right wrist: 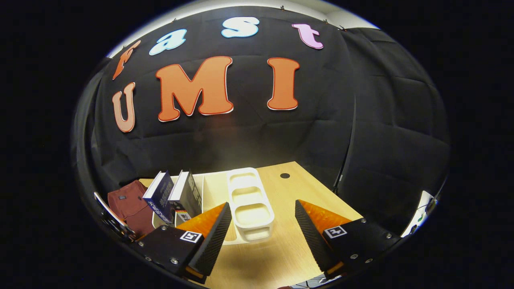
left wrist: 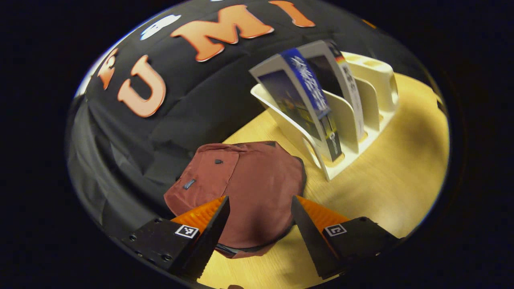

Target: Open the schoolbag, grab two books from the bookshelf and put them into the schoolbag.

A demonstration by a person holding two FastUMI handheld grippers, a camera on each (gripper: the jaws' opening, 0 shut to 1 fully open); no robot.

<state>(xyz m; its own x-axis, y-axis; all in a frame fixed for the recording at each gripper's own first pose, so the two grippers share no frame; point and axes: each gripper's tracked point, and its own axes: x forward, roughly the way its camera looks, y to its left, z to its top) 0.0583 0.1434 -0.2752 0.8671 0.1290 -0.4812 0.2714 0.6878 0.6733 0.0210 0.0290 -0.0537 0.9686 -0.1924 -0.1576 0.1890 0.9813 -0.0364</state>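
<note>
A dark red schoolbag lies flat on the wooden table, its flap down. My left gripper hovers open just over its near edge, fingers either side of the cloth without pressing it. Two books stand tilted in a cream bookshelf right of the bag. In the right gripper view the same schoolbag sits at the far left, the books lean in the bookshelf, and my right gripper is open and holds nothing, just in front of the shelf's end compartments.
The light wooden table stretches right of the shelf, with a small dark hole near its far edge. Black cloth walls the booth behind and on both sides. A thin object edge shows at the far left.
</note>
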